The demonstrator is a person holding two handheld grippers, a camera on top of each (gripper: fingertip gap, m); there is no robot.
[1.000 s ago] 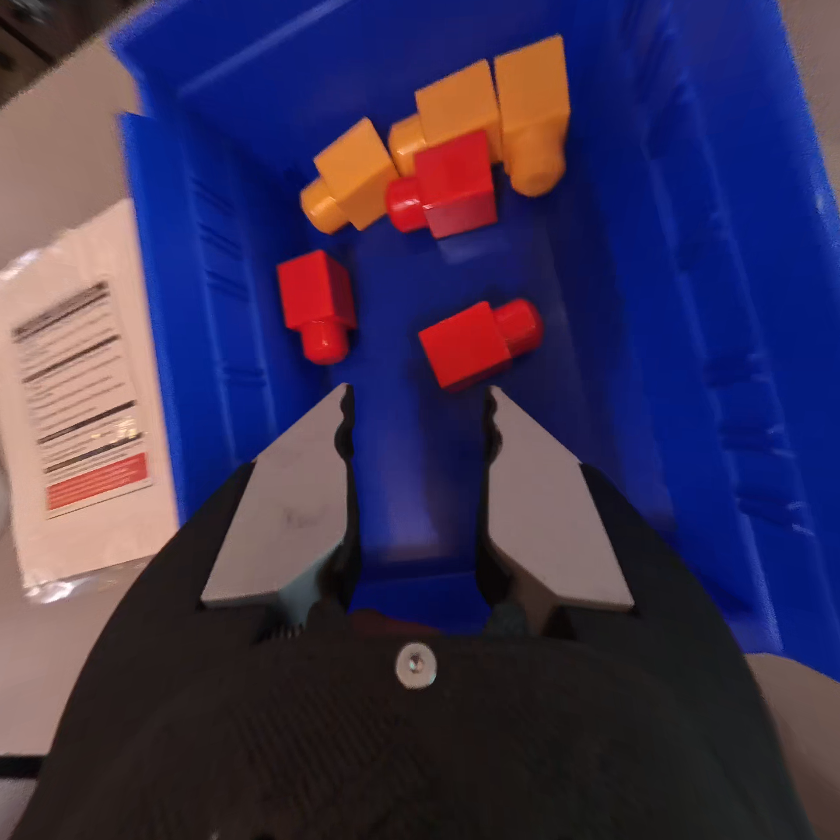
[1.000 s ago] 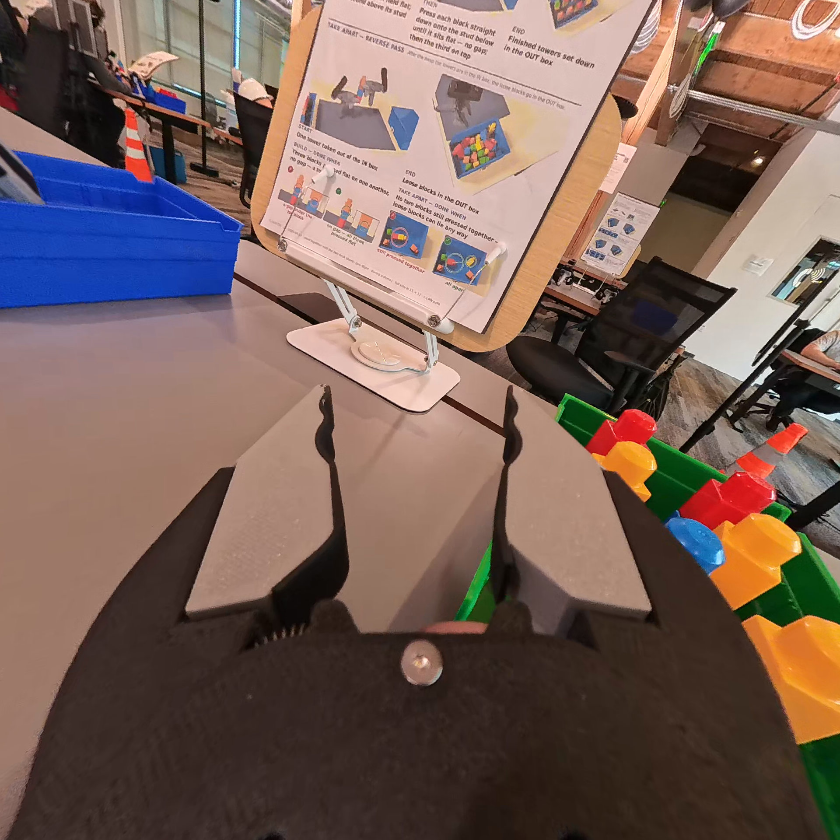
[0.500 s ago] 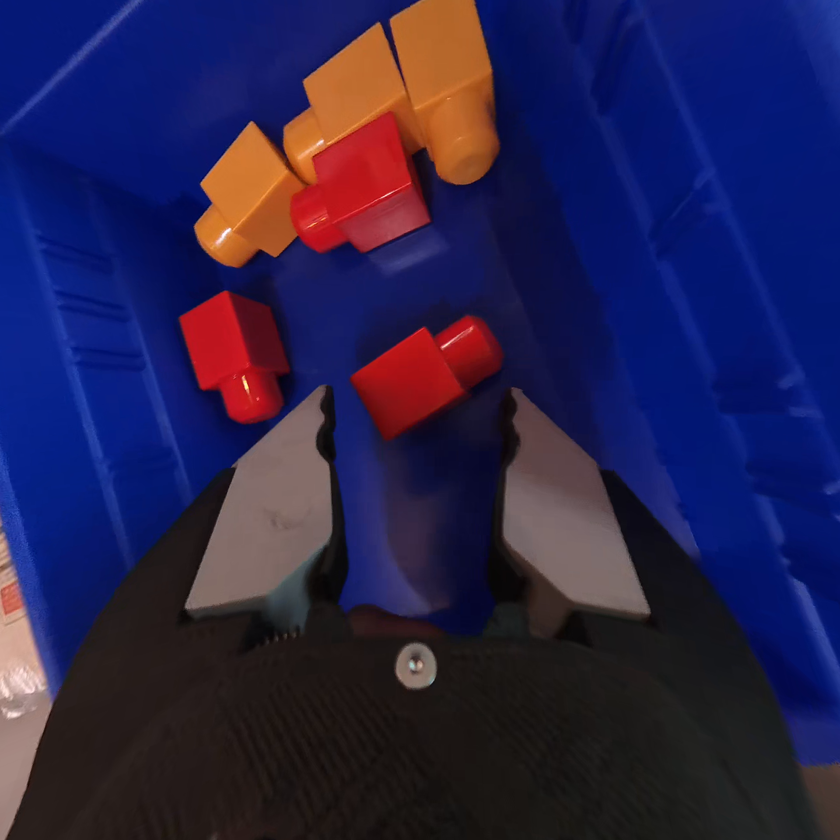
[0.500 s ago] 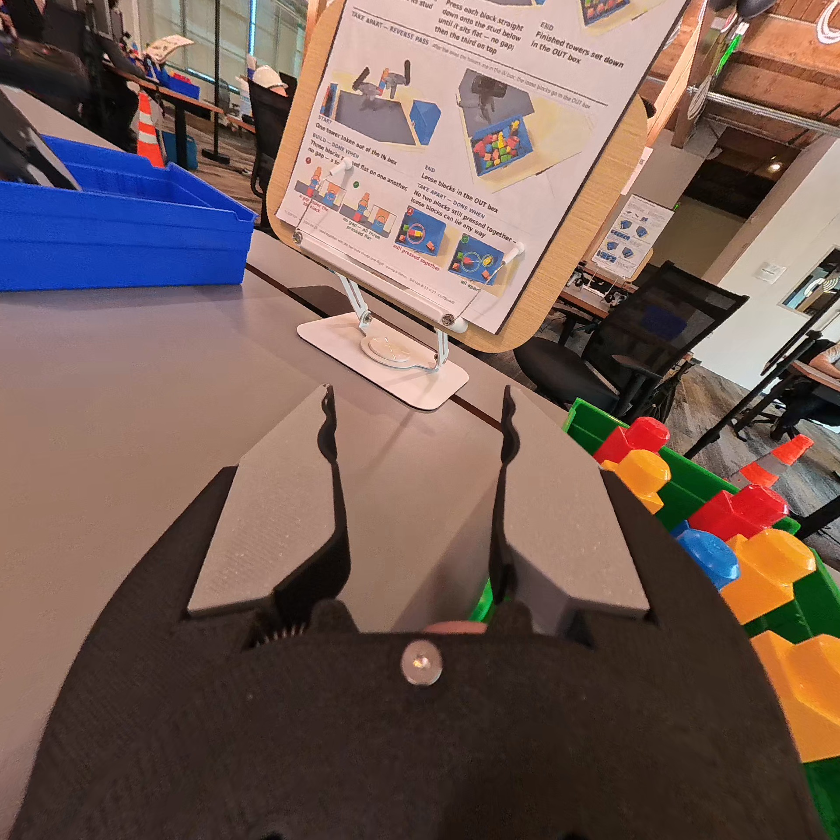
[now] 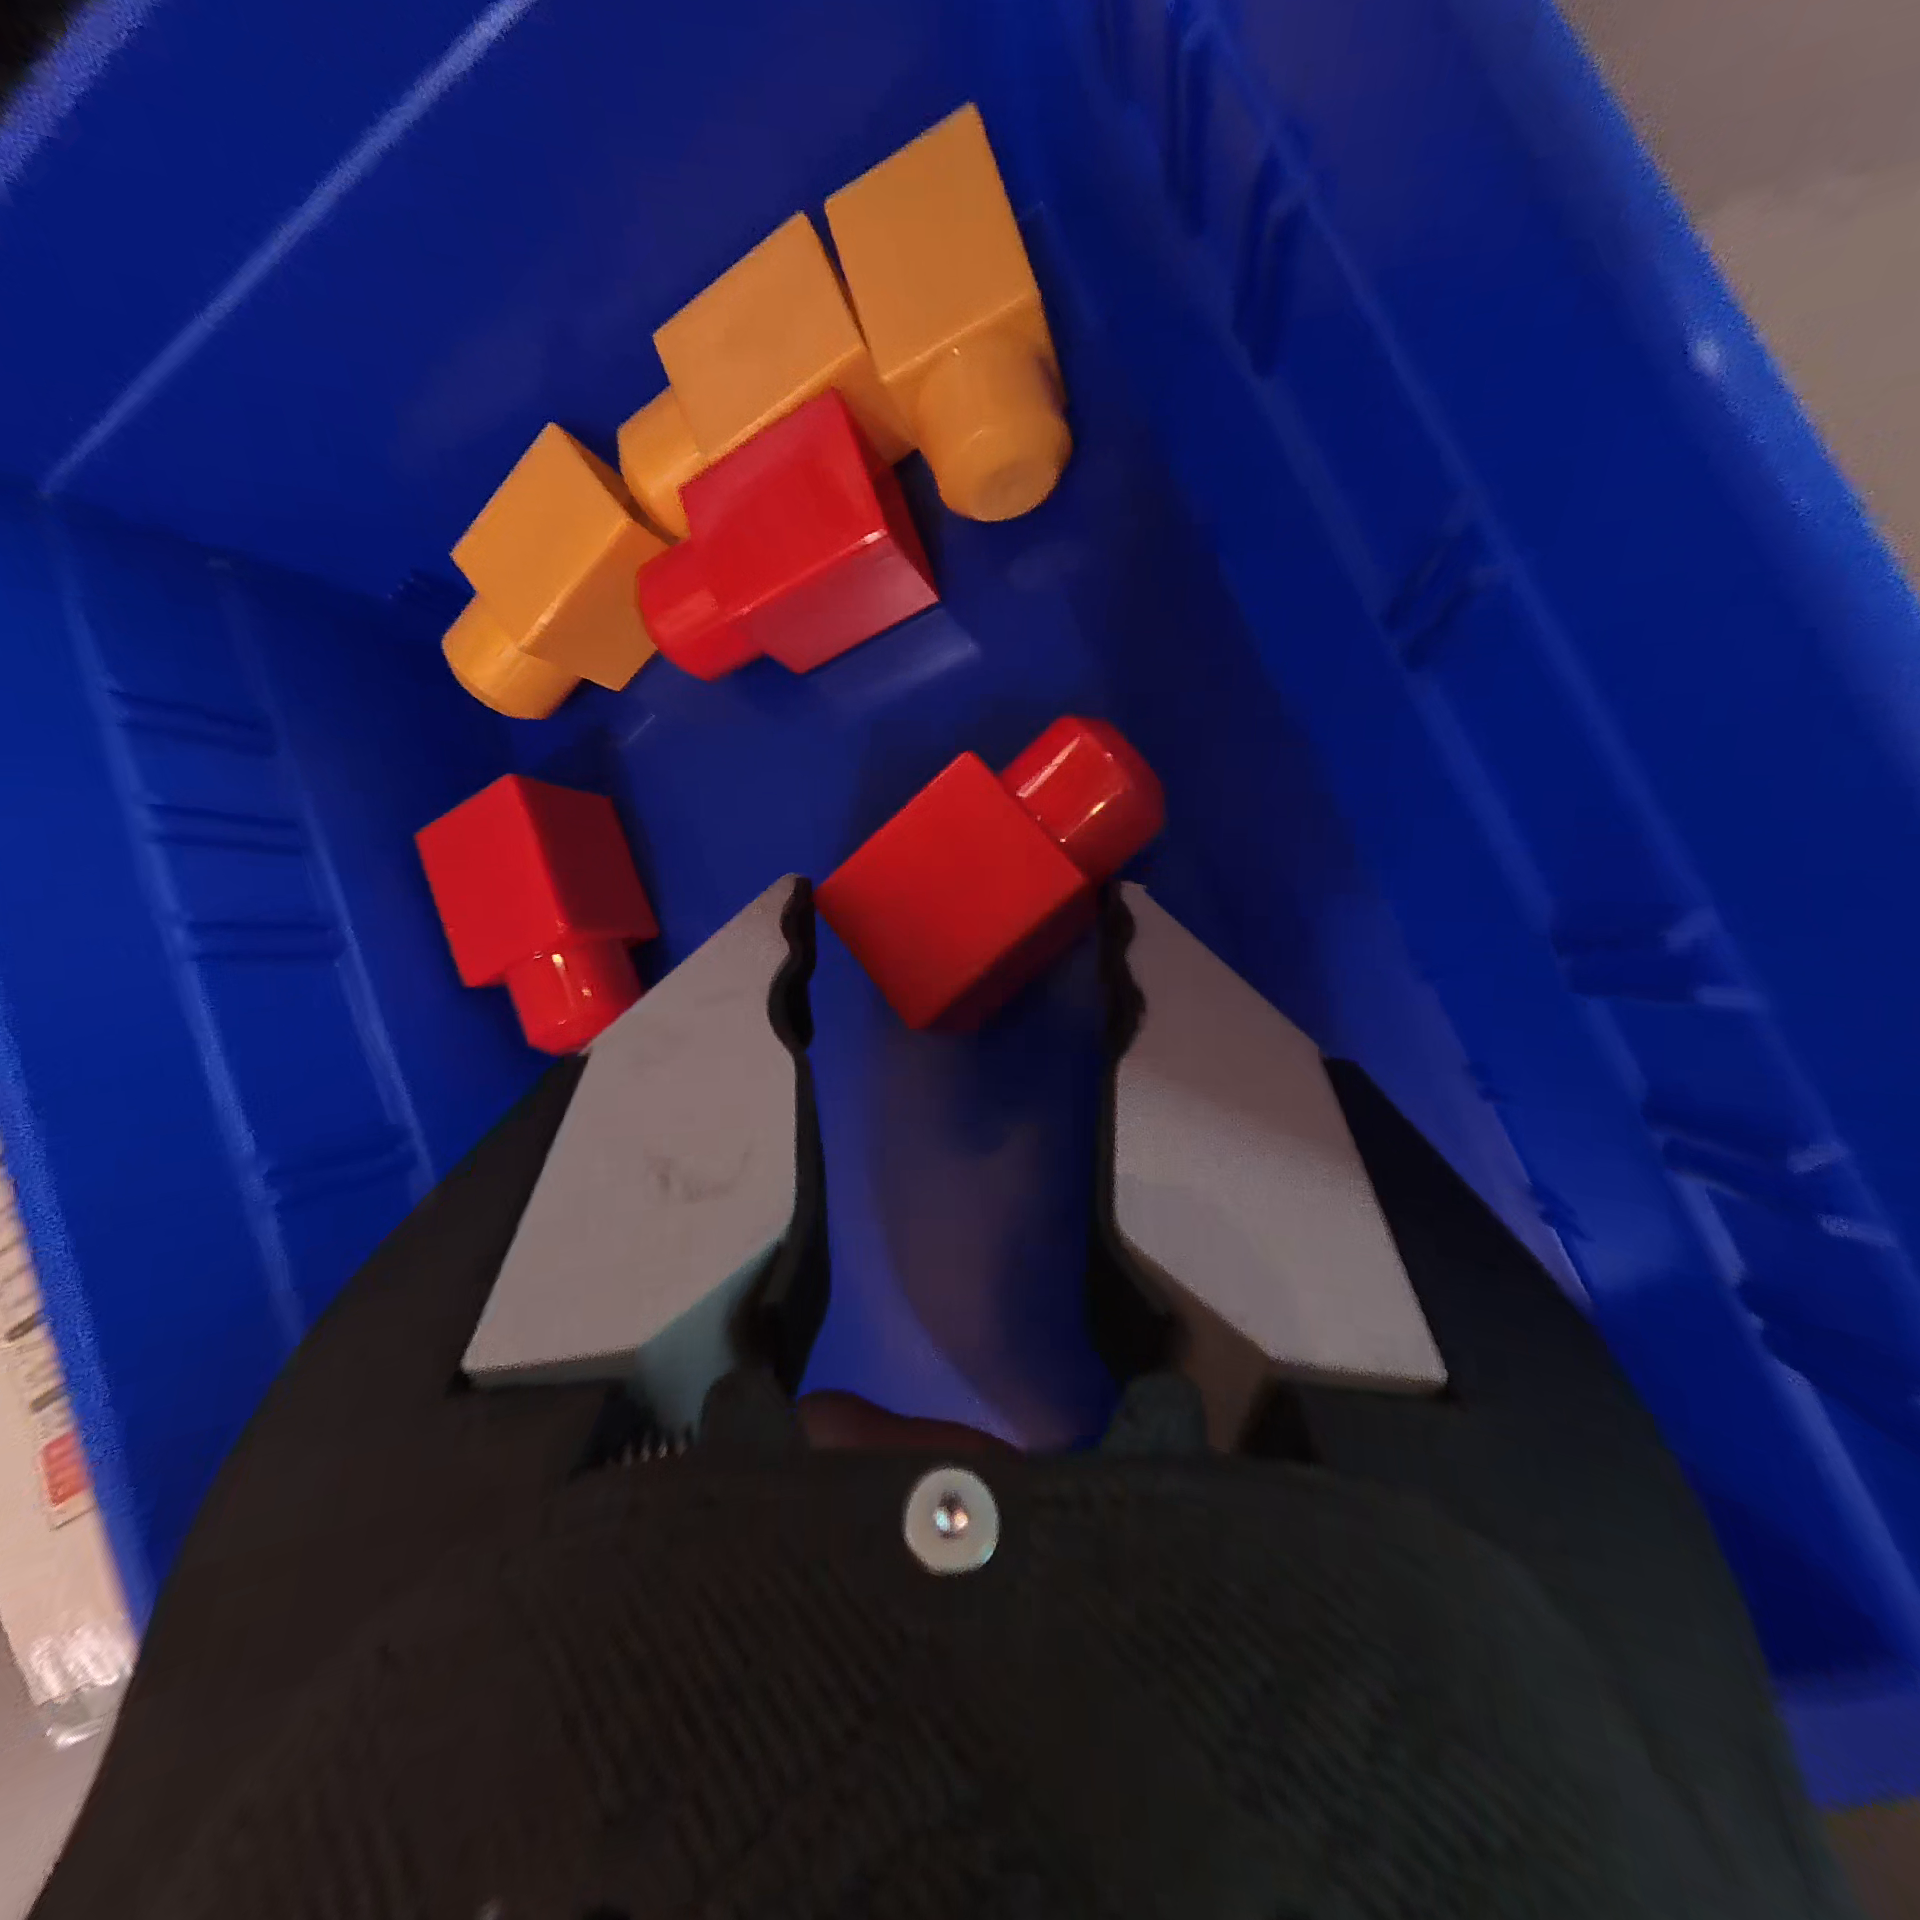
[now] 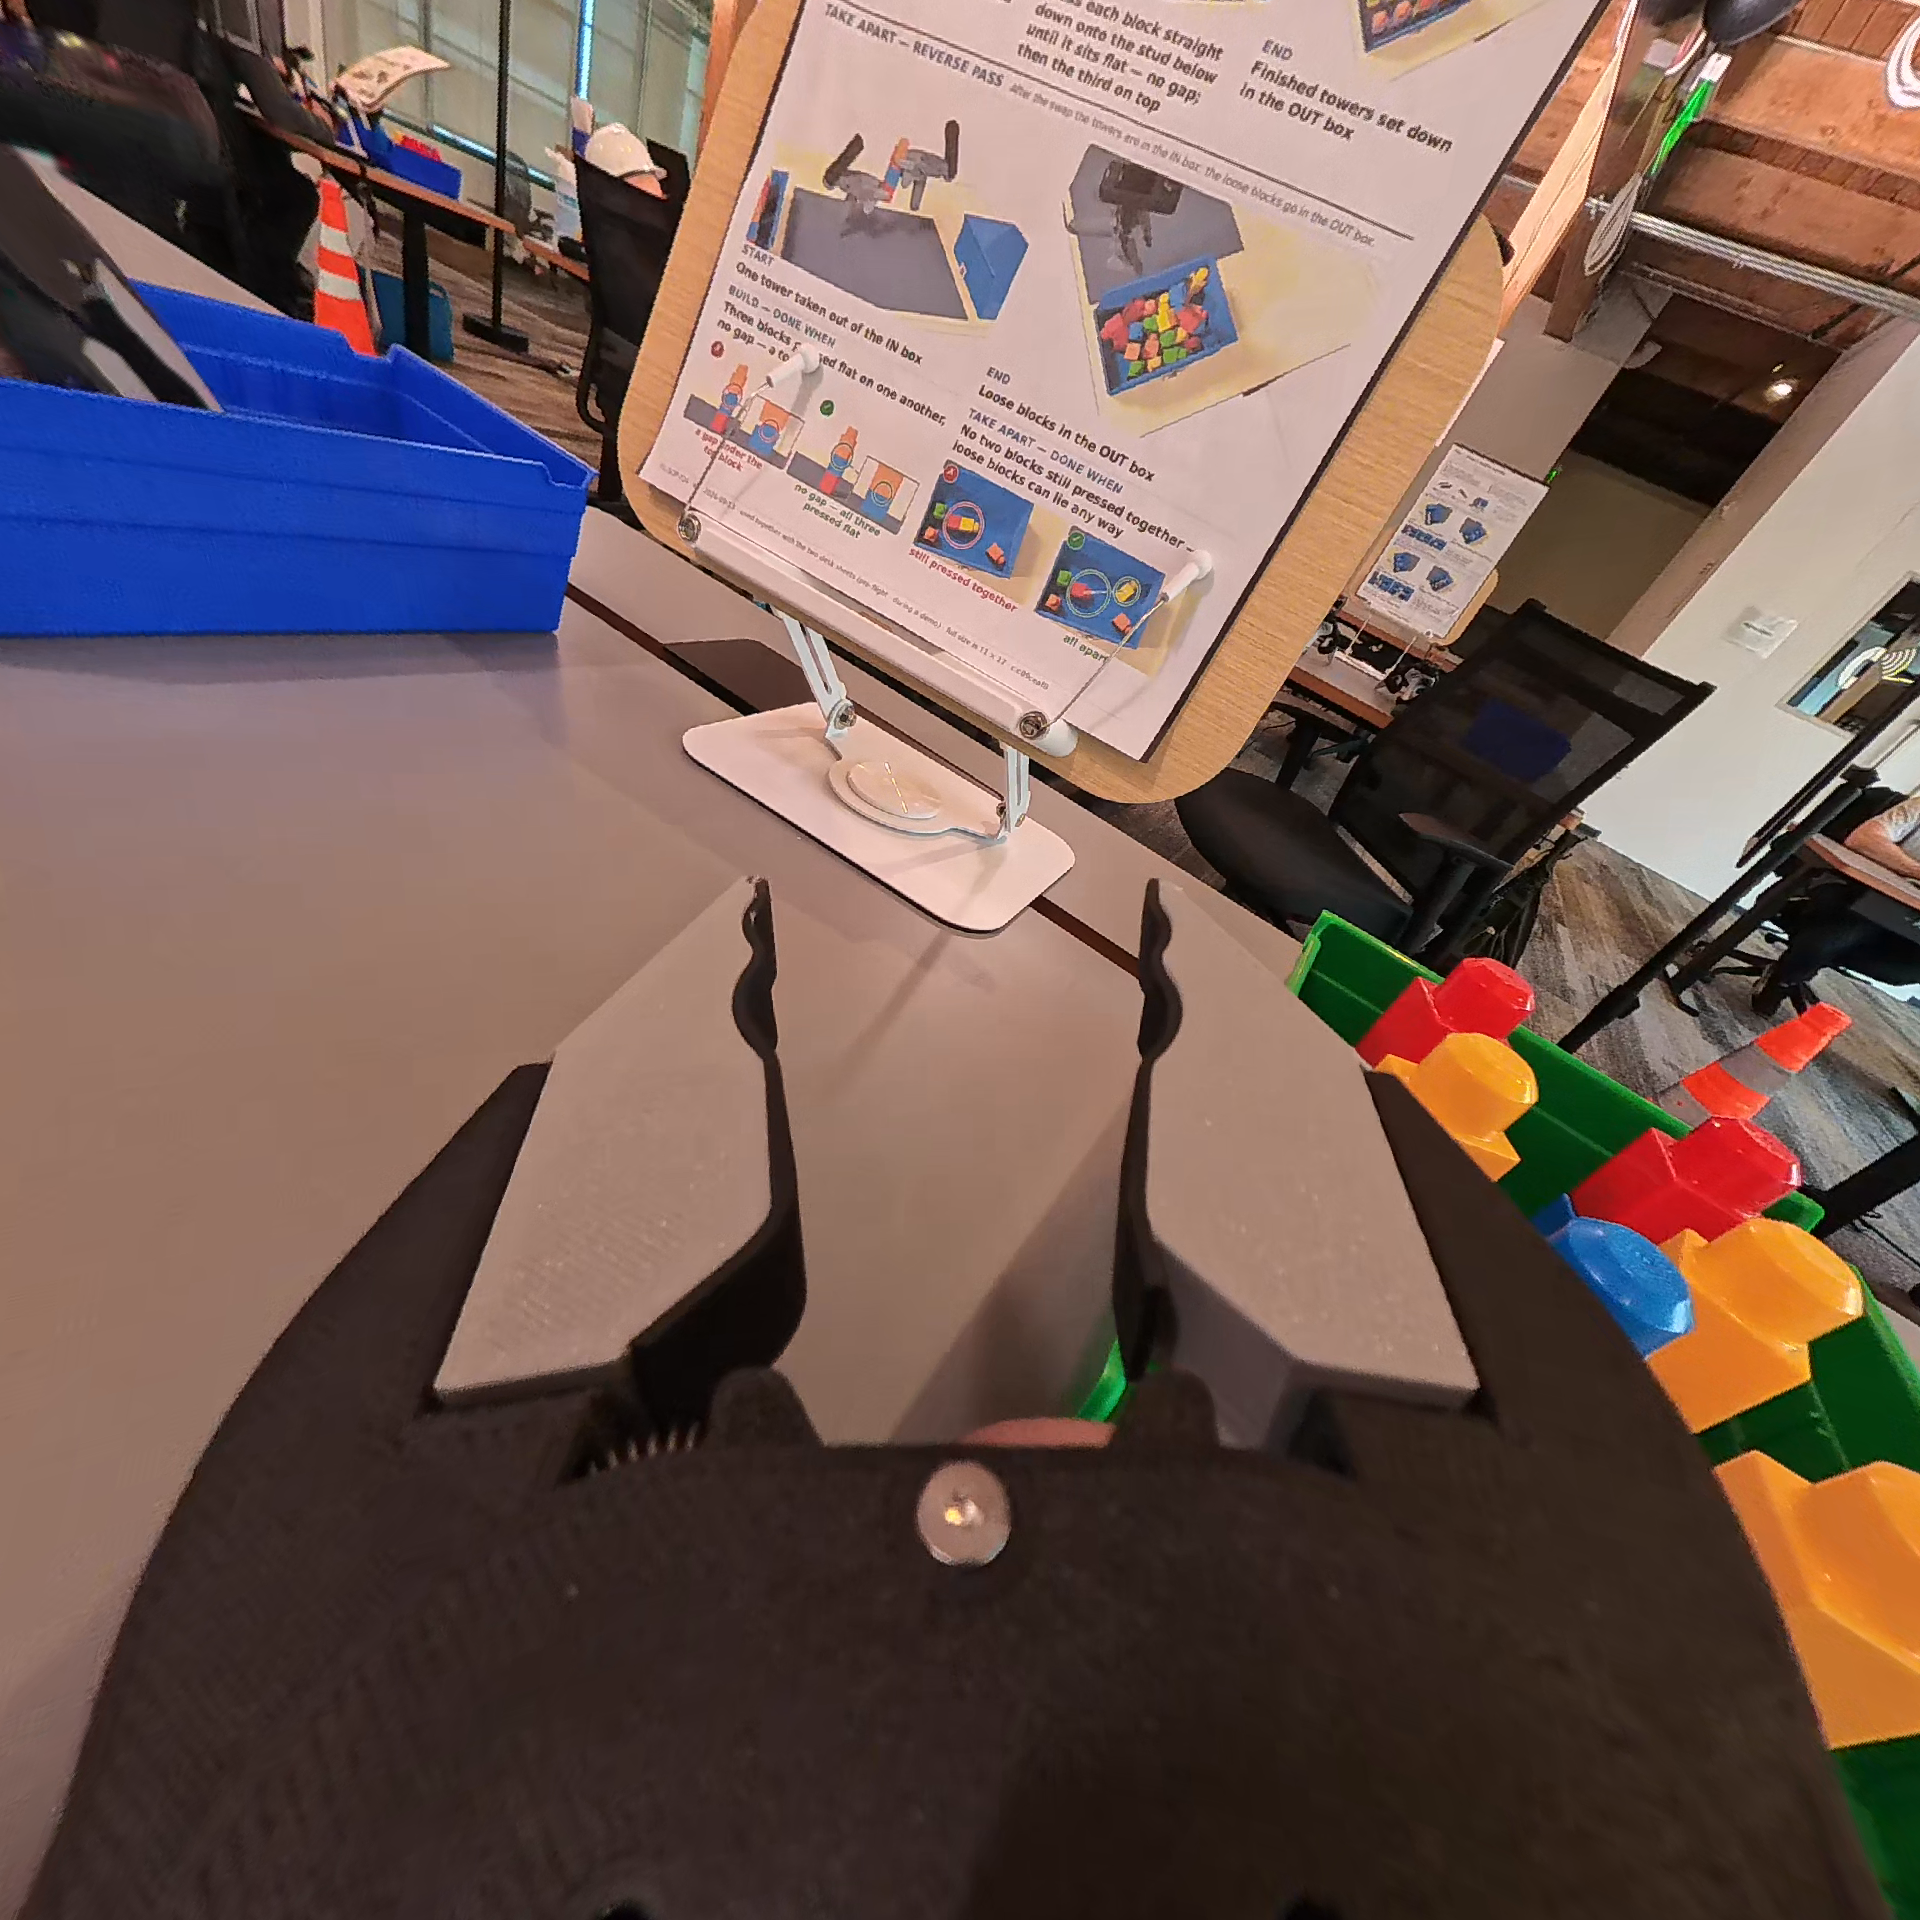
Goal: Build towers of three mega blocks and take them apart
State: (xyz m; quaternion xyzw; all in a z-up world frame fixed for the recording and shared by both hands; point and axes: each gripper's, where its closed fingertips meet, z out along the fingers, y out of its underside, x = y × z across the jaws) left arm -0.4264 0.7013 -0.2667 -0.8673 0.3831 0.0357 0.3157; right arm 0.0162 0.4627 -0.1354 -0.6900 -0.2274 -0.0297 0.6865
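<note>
In the left wrist view my left gripper [image 5: 958, 920] is low inside the blue bin [image 5: 1455, 727]. It is open. A red block [image 5: 935, 883] lies on its side on the bin floor between the fingertips, with a thin gap at each pad. Two more red blocks [image 5: 525, 883] [image 5: 790, 540] and three orange blocks [image 5: 551, 561] [image 5: 748, 332] [image 5: 935, 270] lie farther in. My right gripper [image 6: 951, 914] is open and empty above the grey table [image 6: 312, 935]. At its right, a green bin [image 6: 1351, 966] holds stacked red, orange and blue blocks [image 6: 1694, 1174].
An instruction sheet on a wooden board [image 6: 1039, 364] stands on a white base [image 6: 883, 810] ahead of the right gripper. The blue bin [image 6: 260, 509] sits at the table's far left. A bagged paper sheet [image 5: 42, 1455] lies left of the bin. Chairs and desks stand beyond. About 50 centimetres separates my left fingertips from my right.
My left gripper has moved down into the blue bin until its tips flank the red block; its jaws widened, then narrowed. The right gripper has shifted only slightly and stays open.
</note>
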